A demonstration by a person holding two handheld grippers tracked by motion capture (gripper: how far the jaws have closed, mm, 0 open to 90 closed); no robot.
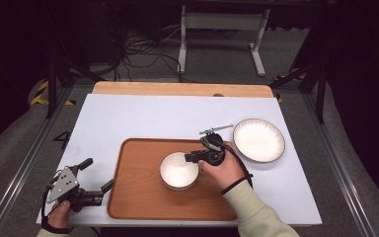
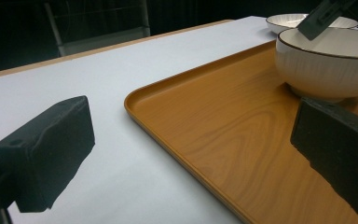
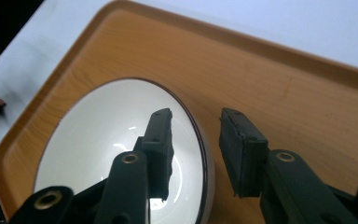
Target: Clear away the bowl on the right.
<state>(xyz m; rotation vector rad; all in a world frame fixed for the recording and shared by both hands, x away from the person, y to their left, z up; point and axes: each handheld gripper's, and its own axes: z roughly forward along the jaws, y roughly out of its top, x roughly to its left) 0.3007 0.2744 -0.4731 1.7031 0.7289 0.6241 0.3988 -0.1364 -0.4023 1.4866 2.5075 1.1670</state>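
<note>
Right tool [image 1: 193,157]: jaws parted astride bowl [image 1: 178,170] rim, not gripping | Bowl: on tray [image 1: 138,197], centre | Left tool [image 1: 97,174]: released, wide, at tray's left edge, holding nothing

White bowl [image 1: 178,171] on wooden tray [image 1: 138,190]; right gripper [image 1: 193,157] at rim.

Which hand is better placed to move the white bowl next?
Right. Its tongs straddle the bowl rim, one jaw inside, one outside, not pressing. The left tongs sit off the tray's left edge.
</note>
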